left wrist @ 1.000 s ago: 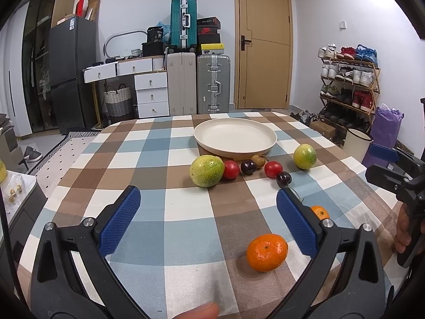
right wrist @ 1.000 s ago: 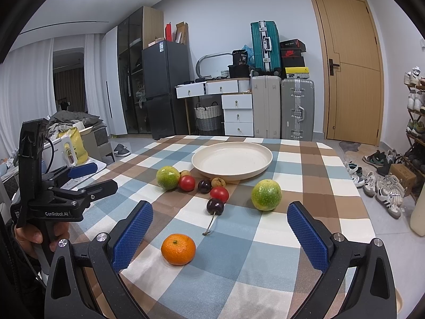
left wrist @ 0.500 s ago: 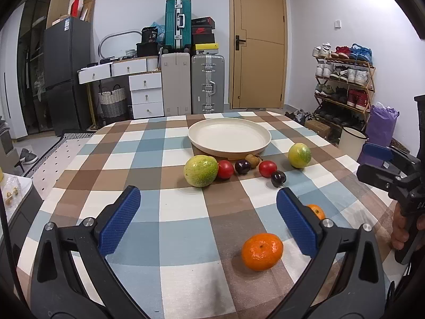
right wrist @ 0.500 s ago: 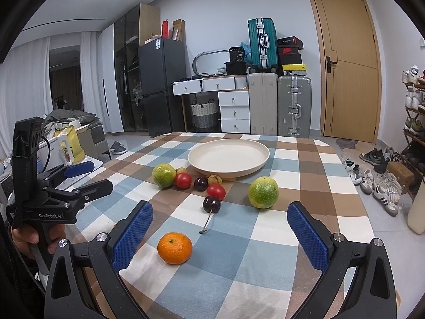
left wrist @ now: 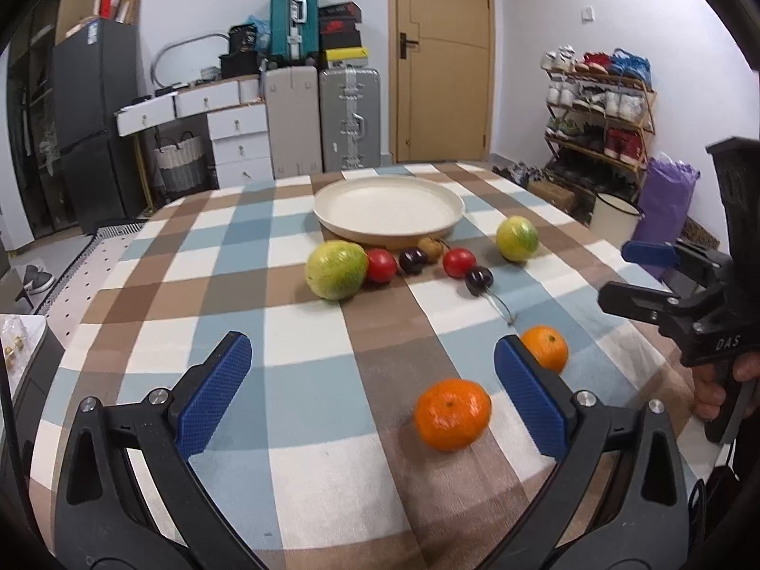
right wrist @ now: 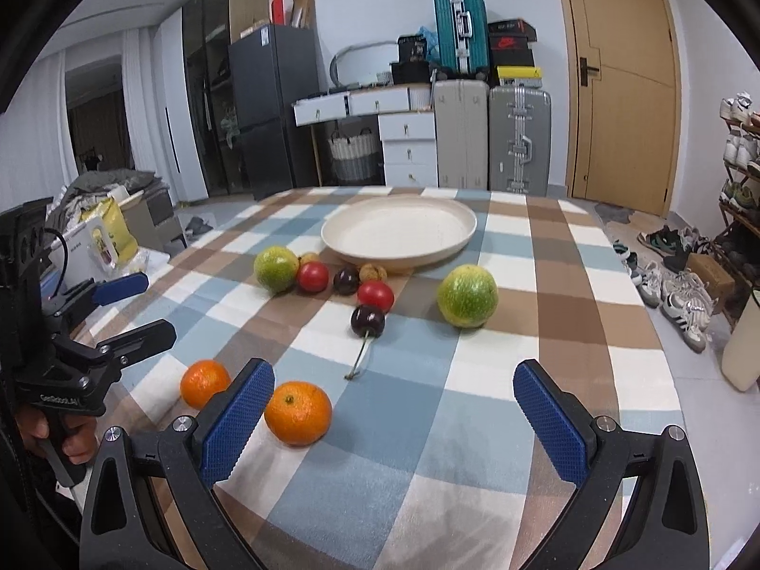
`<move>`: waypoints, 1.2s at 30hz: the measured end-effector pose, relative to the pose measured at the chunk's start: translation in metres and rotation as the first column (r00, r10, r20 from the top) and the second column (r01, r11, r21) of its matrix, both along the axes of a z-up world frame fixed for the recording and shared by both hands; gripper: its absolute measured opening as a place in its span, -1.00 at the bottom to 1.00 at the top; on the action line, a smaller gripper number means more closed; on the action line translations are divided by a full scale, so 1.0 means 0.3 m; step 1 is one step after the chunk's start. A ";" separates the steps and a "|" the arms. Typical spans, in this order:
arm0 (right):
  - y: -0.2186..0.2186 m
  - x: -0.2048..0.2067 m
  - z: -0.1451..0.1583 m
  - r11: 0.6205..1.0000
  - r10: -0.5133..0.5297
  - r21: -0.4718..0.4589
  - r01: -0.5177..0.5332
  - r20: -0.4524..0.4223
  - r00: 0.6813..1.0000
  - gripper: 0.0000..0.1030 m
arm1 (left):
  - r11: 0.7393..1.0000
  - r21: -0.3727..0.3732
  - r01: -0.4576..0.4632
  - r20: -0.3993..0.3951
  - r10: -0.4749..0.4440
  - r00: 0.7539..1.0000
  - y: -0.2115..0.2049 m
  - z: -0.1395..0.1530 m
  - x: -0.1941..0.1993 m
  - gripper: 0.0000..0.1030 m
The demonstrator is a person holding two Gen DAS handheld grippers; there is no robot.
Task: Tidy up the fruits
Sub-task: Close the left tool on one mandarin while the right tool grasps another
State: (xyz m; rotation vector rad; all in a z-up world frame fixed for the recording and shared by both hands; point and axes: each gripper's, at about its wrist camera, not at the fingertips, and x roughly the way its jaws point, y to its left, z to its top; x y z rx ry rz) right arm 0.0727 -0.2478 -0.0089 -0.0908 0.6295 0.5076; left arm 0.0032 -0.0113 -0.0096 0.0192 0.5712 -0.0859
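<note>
My left gripper (left wrist: 370, 380) and right gripper (right wrist: 394, 408) gape wide, empty; the nearest mandarin (left wrist: 452, 413), just ahead between my left pads, is probably soft-skinned, so grip its equator gently.

Both wrist cameras look forward between their fingers, low over the checked table (left wrist: 304, 394), sharing the plate (left wrist: 387, 232) (right wrist: 399, 256) ahead.

Landmark: door (left wrist: 441, 57). Just left of it, two silver suitcases (left wrist: 349, 118), teal suitcase (left wrist: 294, 14) stacked above. Further left, white drawers (left wrist: 237, 142), basket (left wrist: 180, 166), black fridge (left wrist: 95, 114). Right of door, shoe rack (left wrist: 598, 104), purple bag (left wrist: 665, 199). Checked tablecloth (left wrist: 304, 380) in front.
</note>
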 end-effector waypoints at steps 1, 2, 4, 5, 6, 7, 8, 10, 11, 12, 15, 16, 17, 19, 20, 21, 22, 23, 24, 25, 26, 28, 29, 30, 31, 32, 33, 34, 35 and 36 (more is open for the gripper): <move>0.007 0.001 -0.004 1.000 0.008 -0.005 -0.008 -0.016 1.000 0.99 | 1.000 -0.004 0.012 -0.013 -0.012 1.000 -0.005 -0.005 0.000 0.98; 0.014 0.002 -0.008 1.000 0.017 -0.009 -0.017 -0.032 0.999 1.00 | 1.000 -0.002 0.026 -0.023 -0.026 0.999 -0.011 -0.009 -0.002 0.98; 0.033 -0.001 -0.012 0.999 0.038 -0.021 -0.039 -0.059 0.998 0.99 | 0.999 0.015 0.037 -0.030 -0.036 0.999 -0.019 -0.013 -0.004 0.98; 0.043 0.001 -0.017 0.999 0.044 -0.028 -0.046 -0.070 0.997 0.99 | 0.999 0.021 0.041 -0.042 -0.040 0.998 -0.024 -0.018 0.000 0.98; 0.053 0.004 -0.024 0.998 0.048 -0.039 -0.051 -0.089 0.995 0.99 | 0.999 0.024 0.045 -0.059 -0.044 0.997 -0.027 -0.024 0.006 0.98; 0.063 0.007 -0.030 0.997 0.049 -0.047 -0.054 -0.105 0.993 0.99 | 0.999 0.021 0.045 -0.070 -0.043 0.997 -0.027 -0.030 0.011 0.98; 0.070 0.007 -0.036 0.997 0.052 -0.053 -0.058 -0.114 0.992 0.99 | 0.999 0.017 0.045 -0.082 -0.044 0.996 -0.026 -0.035 0.016 0.98; 0.087 0.015 -0.052 0.995 0.059 -0.066 -0.069 -0.143 0.988 0.99 | 0.999 0.005 0.054 -0.106 -0.053 0.993 -0.025 -0.045 0.025 0.98; 0.095 0.021 -0.060 0.995 0.060 -0.074 -0.073 -0.157 0.986 0.98 | 0.998 0.006 0.056 -0.112 -0.055 0.992 -0.026 -0.049 0.030 0.98; 0.099 0.024 -0.064 0.994 0.059 -0.079 -0.073 -0.162 0.985 0.98 | 0.998 0.009 0.055 -0.117 -0.054 0.992 -0.029 -0.053 0.033 0.98; 0.116 0.038 -0.078 0.992 0.071 -0.090 -0.089 -0.190 0.979 0.95 | 0.998 0.021 0.066 -0.142 -0.062 0.988 -0.040 -0.065 0.045 0.96; 0.123 0.043 -0.084 0.991 0.075 -0.094 -0.095 -0.202 0.976 0.91 | 0.997 0.022 0.069 -0.151 -0.065 0.986 -0.043 -0.067 0.045 0.92; 0.130 0.046 -0.088 0.991 0.078 -0.094 -0.100 -0.211 0.974 0.87 | 0.997 0.026 0.076 -0.162 -0.071 0.984 -0.048 -0.072 0.049 0.90; 0.147 0.052 -0.098 0.988 0.091 -0.101 -0.117 -0.229 0.969 0.81 | 0.995 0.026 0.091 -0.184 -0.085 0.979 -0.054 -0.081 0.051 0.87; 0.155 0.054 -0.102 0.987 0.094 -0.107 -0.122 -0.233 0.968 0.79 | 0.995 0.025 0.098 -0.194 -0.091 0.977 -0.056 -0.086 0.053 0.84; 0.163 0.055 -0.105 0.986 0.097 -0.113 -0.126 -0.235 0.967 0.76 | 0.994 0.024 0.102 -0.205 -0.095 0.974 -0.060 -0.091 0.055 0.76; 0.168 0.056 -0.108 0.984 0.103 -0.116 -0.133 -0.238 0.966 0.75 | 0.994 0.022 0.107 -0.216 -0.099 0.971 -0.060 -0.095 0.058 0.70; 0.171 0.058 -0.110 0.984 0.109 -0.114 -0.140 -0.243 0.964 0.73 | 0.994 0.022 0.110 -0.230 -0.102 0.968 -0.064 -0.102 0.065 0.67; 0.174 0.059 -0.112 0.984 0.113 -0.109 -0.144 -0.251 0.961 0.72 | 0.993 0.021 0.113 -0.237 -0.104 0.966 -0.064 -0.106 0.068 0.61; 0.176 0.063 -0.117 0.984 0.117 -0.100 -0.147 -0.262 0.958 0.70 | 0.993 0.019 0.117 -0.245 -0.109 0.964 -0.066 -0.111 0.073 0.55; 0.177 0.067 -0.120 0.985 0.117 -0.094 -0.147 -0.272 0.955 0.64 | 0.992 0.008 0.125 -0.251 -0.119 0.961 -0.066 -0.114 0.076 0.52; 0.184 0.071 -0.125 0.983 0.117 -0.103 -0.152 -0.283 0.952 0.55 | 0.990 -0.012 0.140 -0.263 -0.138 0.955 -0.067 -0.120 0.079 0.41; 0.186 0.069 -0.125 0.982 0.121 -0.105 -0.156 -0.283 0.951 0.54 | 0.989 -0.020 0.145 -0.270 -0.145 0.952 -0.068 -0.121 0.078 0.38; 0.187 0.069 -0.126 0.982 0.126 -0.100 -0.161 -0.286 0.950 0.50 | 0.988 -0.030 0.150 -0.278 -0.153 0.948 -0.068 -0.123 0.079 0.30; 0.188 0.071 -0.127 0.982 0.130 -0.091 -0.163 -0.294 0.947 0.47 | 0.987 -0.040 0.157 -0.285 -0.162 0.945 -0.069 -0.127 0.081 0.20; 0.191 0.071 -0.129 0.982 0.135 -0.085 -0.167 -0.300 0.944 0.42 | 0.984 -0.054 0.168 -0.294 -0.177 0.939 -0.071 -0.132 0.085 0.13; 0.193 0.068 -0.131 0.982 0.137 -0.085 -0.169 -0.302 0.944 0.39 | 0.982 -0.066 0.176 -0.296 -0.188 0.937 -0.072 -0.134 0.087 0.02; 0.198 0.066 -0.133 0.981 0.142 -0.087 -0.175 -0.302 0.943 0.36 | 0.979 -0.080 0.186 -0.299 -0.201 0.933 -0.075 -0.135 0.087 -0.09; 0.202 0.061 -0.134 0.979 0.147 -0.089 -0.181 -0.301 0.942 0.30 | 0.977 -0.089 0.192 -0.301 -0.210 0.930 -0.075 -0.135 0.083 -0.14; 0.206 0.059 -0.135 0.979 0.152 -0.089 -0.186 -0.299 0.942 0.28 | 0.975 -0.096 0.202 -0.303 -0.222 0.927 -0.080 -0.135 0.082 -0.26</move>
